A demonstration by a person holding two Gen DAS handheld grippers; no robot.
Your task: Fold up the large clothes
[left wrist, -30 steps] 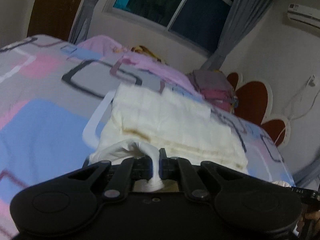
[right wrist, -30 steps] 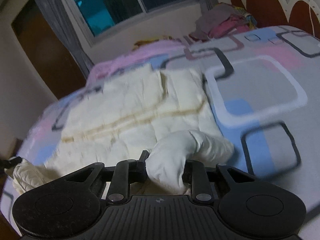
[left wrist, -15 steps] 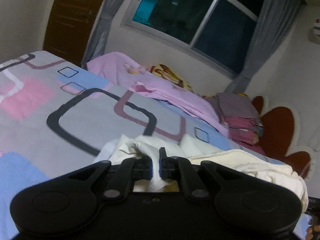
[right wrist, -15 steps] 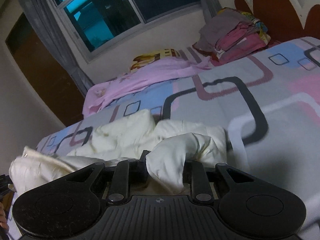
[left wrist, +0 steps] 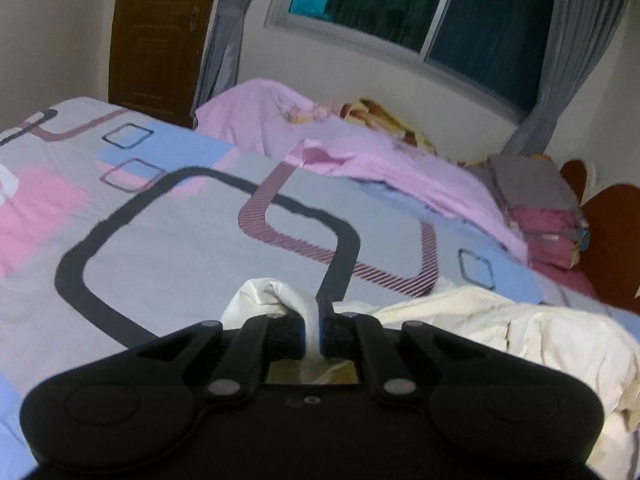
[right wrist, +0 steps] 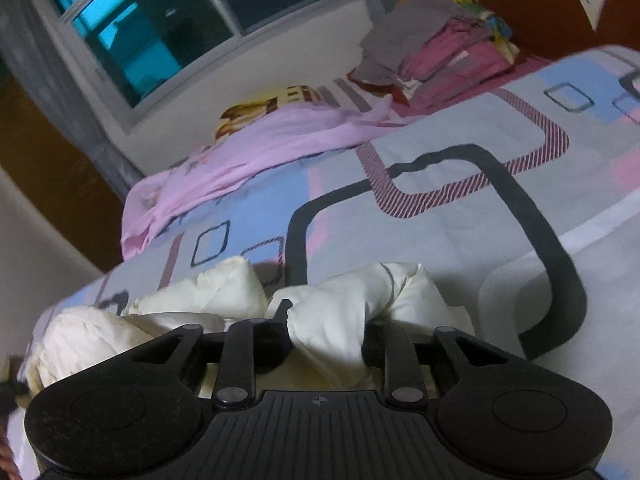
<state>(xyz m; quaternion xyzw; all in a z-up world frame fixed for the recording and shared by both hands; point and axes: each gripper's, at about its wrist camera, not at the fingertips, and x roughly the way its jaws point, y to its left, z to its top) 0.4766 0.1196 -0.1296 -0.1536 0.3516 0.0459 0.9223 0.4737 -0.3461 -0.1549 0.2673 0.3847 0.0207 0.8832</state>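
Observation:
A cream quilted garment [left wrist: 520, 340] lies bunched on the patterned bed. My left gripper [left wrist: 316, 328] is shut on a thin fold of the cream garment, which bunches just ahead of the fingers. My right gripper [right wrist: 326, 328] is shut on a thick wad of the same garment [right wrist: 352, 300]. The rest of it trails to the left in the right wrist view [right wrist: 100, 336]. Both grippers hold the cloth low over the bedspread.
The bedspread [left wrist: 180, 240] has grey, pink and blue squares. A pink sheet [left wrist: 360, 160] lies crumpled along the far side by the window. A stack of folded clothes [right wrist: 440, 48] sits by the brown headboard [left wrist: 612, 232]. A brown door [left wrist: 160, 40] stands far left.
Both grippers have carried the garment's edge forward across the bed toward the window. The flat spread cream cloth of a second ago is now folded over and bunched beneath the grippers.

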